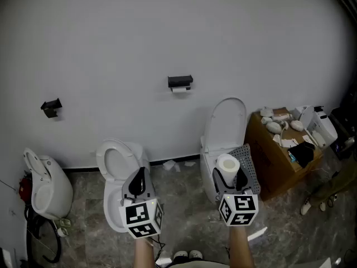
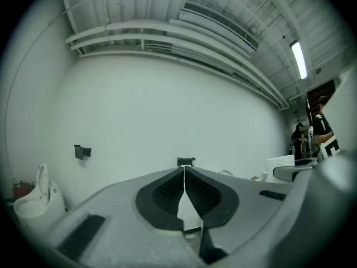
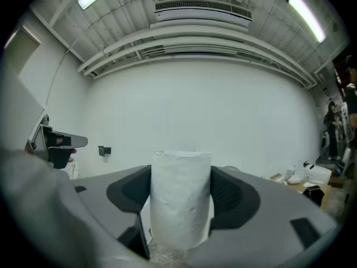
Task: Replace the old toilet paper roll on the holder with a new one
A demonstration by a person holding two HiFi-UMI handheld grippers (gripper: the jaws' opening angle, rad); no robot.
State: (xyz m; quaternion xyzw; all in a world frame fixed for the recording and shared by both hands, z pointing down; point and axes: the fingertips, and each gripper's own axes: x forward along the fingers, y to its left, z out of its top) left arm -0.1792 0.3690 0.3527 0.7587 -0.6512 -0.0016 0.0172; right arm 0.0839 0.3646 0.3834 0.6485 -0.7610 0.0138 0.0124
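- Done so far, judging by the scene: new roll (image 3: pixel 181 205) fetched and clamped upright between the wide-spread jaws of the right claw (image 1: pixel 228 176), pads pressing on both sides of it.
- Held near and low, just in front of the right toilet (image 1: pixel 223 127), well apart from the far wall.
- Left claw (image 2: pixel 184 175) closed tight, jaws together with nothing between them; near, over the left toilet (image 1: pixel 118 166).
- On the far wall, above and between the two toilets: holder (image 1: pixel 180 81), with a white edge of the old roll (image 1: pixel 179 89) showing under it. Too small for any reading of the amount of paper there.
- Further left on the same wall: a second small bracket (image 1: pixel 51 107), no paper visible on it, so probably not the target.
- Not yet done: closing in on the holder, pulling the old roll off, setting it aside, sliding the new roll on.
- Likely a job for the empty left claw to take the old roll, with the right one reserved for the new.
- Overall: early. Only the fetching finished, the whole swap ahead.
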